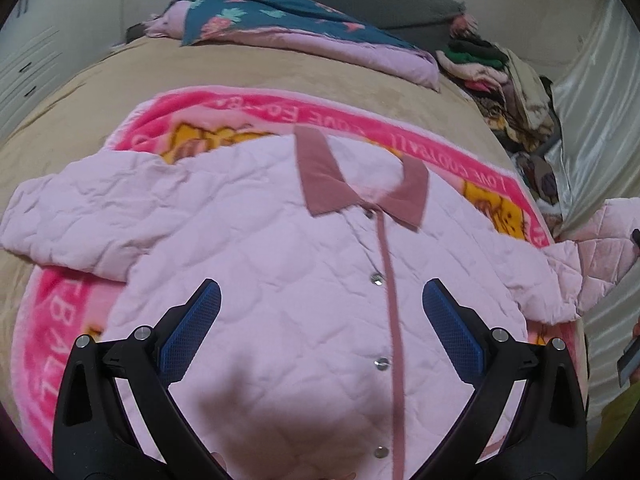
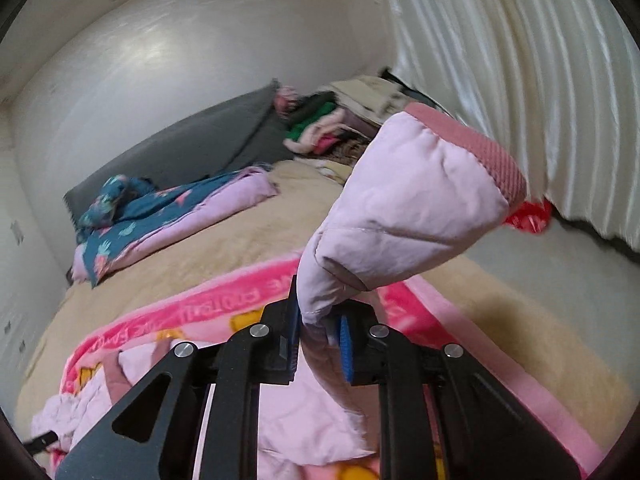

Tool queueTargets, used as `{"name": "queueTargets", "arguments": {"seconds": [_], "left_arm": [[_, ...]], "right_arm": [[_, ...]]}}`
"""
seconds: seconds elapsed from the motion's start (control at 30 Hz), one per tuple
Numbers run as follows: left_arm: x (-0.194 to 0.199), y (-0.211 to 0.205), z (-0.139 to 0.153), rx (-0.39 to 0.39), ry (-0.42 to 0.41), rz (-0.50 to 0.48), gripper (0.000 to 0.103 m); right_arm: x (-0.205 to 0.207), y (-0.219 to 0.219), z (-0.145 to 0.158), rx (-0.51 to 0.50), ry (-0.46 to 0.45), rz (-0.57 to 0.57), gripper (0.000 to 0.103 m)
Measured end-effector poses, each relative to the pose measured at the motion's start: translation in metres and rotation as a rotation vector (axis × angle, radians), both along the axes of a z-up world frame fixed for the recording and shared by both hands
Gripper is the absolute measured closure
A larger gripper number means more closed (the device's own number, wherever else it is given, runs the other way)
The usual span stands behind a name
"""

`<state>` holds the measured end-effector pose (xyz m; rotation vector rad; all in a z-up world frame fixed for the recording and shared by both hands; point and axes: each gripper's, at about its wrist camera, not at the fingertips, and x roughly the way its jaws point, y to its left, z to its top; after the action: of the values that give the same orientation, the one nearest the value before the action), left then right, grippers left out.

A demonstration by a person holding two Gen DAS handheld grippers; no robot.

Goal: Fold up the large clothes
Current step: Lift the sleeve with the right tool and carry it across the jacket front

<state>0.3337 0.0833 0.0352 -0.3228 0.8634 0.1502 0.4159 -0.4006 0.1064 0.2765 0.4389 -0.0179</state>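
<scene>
A pale pink quilted jacket [image 1: 260, 264] with a dusty-pink collar [image 1: 320, 176] and snap buttons lies face up on a pink printed blanket [image 1: 64, 332] on the bed. My left gripper [image 1: 320, 304] is open and empty, hovering over the jacket's front. My right gripper [image 2: 318, 320] is shut on the jacket's right sleeve [image 2: 404, 208] and holds it lifted off the bed, its ribbed cuff [image 2: 496, 156] pointing up. The lifted sleeve shows at the right edge of the left wrist view [image 1: 600, 248].
The blanket lies on a beige bed cover [image 1: 120, 76]. A folded teal floral and lilac quilt [image 1: 288, 24] lies at the head of the bed. A pile of clothes [image 1: 500, 68] sits at the far right corner. A satin curtain [image 2: 520, 60] hangs on the right.
</scene>
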Motion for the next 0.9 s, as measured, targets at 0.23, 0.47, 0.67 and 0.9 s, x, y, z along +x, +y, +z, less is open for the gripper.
{"name": "queueTargets", "arguments": {"seconds": [0.23,0.47,0.67,0.9], "left_arm": [[-0.009,0.033,0.018,0.007,-0.025,0.031,0.008],[-0.023,0.066,0.029,-0.01,-0.067,0.056,0.008],[-0.03,0.089,0.018,-0.087,-0.073,0.085,0.008],[-0.036,0.111,0.005,-0.212,-0.117,0.159,0.008]], "right_arm": [[0.003,0.067,0.031,-0.05,-0.052,0.115,0.088],[0.002,0.138,0.045,-0.081,-0.098,0.236,0.088],[0.003,0.19,0.037,-0.089,-0.117,0.322,0.088],[0.01,0.251,0.014,-0.112,-0.102,0.413,0.088]]}}
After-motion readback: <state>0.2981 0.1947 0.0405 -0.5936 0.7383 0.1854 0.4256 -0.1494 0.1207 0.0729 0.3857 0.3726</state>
